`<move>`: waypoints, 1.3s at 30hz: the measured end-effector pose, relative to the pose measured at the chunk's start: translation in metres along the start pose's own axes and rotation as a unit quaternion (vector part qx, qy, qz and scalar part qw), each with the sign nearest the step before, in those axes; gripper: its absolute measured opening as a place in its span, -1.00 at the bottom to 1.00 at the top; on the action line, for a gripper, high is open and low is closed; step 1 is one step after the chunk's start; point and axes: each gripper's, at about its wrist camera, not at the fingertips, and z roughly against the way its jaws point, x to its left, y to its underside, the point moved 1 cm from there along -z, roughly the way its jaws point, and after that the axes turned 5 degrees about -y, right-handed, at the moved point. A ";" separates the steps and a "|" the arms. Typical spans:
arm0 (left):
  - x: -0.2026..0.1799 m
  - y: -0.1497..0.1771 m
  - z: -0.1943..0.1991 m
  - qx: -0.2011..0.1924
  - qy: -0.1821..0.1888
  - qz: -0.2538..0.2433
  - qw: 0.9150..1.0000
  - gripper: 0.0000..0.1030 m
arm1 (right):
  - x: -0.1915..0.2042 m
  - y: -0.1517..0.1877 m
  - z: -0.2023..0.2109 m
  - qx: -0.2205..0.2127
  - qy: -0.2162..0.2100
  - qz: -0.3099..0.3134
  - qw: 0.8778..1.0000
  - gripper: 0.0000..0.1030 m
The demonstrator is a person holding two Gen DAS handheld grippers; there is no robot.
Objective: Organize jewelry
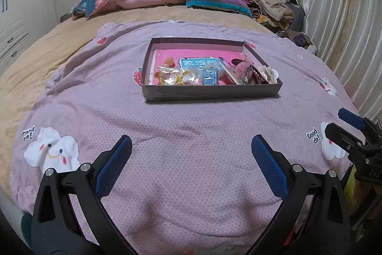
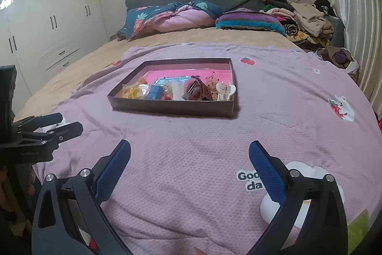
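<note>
One shallow box of jewelry sits on the purple quilt, well ahead of two spread, empty grippers.
Its near wall hides the lower contents; the heap inside blurs together, with one white claw clip, one pink fluffy piece and several yellow rings distinguishable. Left gripper and right gripper hover apart over bare quilt.

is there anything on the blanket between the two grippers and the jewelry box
Nothing visible. Only bare purple blanket lies between the open left gripper, the open right gripper and the jewelry box. The box's near wall stands in front of the items inside, so reach in from above.
</note>
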 end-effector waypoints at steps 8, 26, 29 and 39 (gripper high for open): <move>-0.001 0.001 0.001 0.003 0.002 0.003 1.000 0.82 | 0.001 0.000 0.000 0.001 0.000 0.001 1.000 0.92; 0.001 0.000 0.002 0.011 -0.004 0.008 1.000 0.82 | 0.002 0.000 -0.004 0.008 -0.001 0.002 1.000 0.92; 0.001 -0.001 0.001 0.011 -0.005 0.009 1.000 0.82 | 0.002 0.000 -0.004 0.008 -0.001 0.001 1.000 0.92; 0.002 0.000 0.001 0.012 -0.006 0.008 1.000 0.82 | 0.000 0.001 -0.003 0.007 0.000 0.000 1.000 0.92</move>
